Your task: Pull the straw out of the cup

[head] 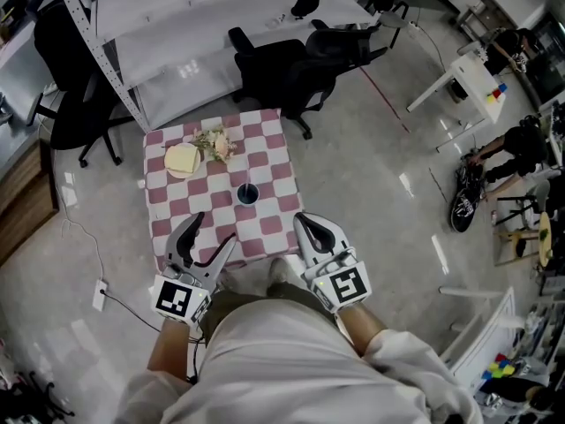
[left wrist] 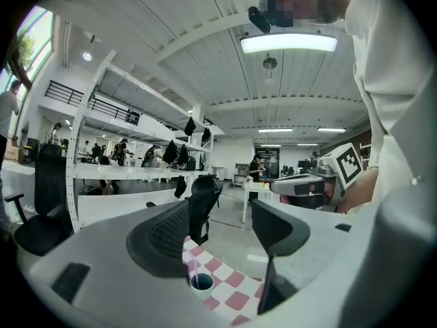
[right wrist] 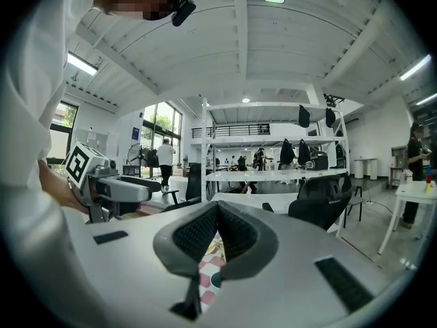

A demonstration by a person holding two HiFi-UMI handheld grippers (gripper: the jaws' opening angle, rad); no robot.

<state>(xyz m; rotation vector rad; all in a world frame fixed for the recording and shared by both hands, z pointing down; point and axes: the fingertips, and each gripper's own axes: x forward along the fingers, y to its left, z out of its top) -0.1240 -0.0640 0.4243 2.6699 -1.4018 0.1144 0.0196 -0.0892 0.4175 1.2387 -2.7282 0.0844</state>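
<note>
One small table [head: 265, 148] in a pink-and-white check cloth fills the middle of the head view, and both tools wait at its near edge. On the left side, the left gripper [head: 214, 228] has its jaws spread wide with nothing between the pads. On the other side, the right gripper [head: 302, 222] has its jaws pressed together, empty as well. Further back on the cloth sit a pale yellow plate [head: 183, 159] and a little bunch of flowers [head: 216, 142], both well away from the action.

Now the target: the dark cup [head: 247, 194] stands near the centre of the table, ahead of both grippers and roughly between their lines, touching neither. The left gripper view has it low in the gap between the spread jaws, closer to the left-hand jaw, yet clearly beyond the tips. And the thin straw [left wrist: 196, 275] stands up out of that cup, leaning at its rim.

So by my reading, nothing of the pull is done yet. The straw is still in, and the reach, the pinch and the lift are all to come. The spread left tool looks the likelier one to take it.
</note>
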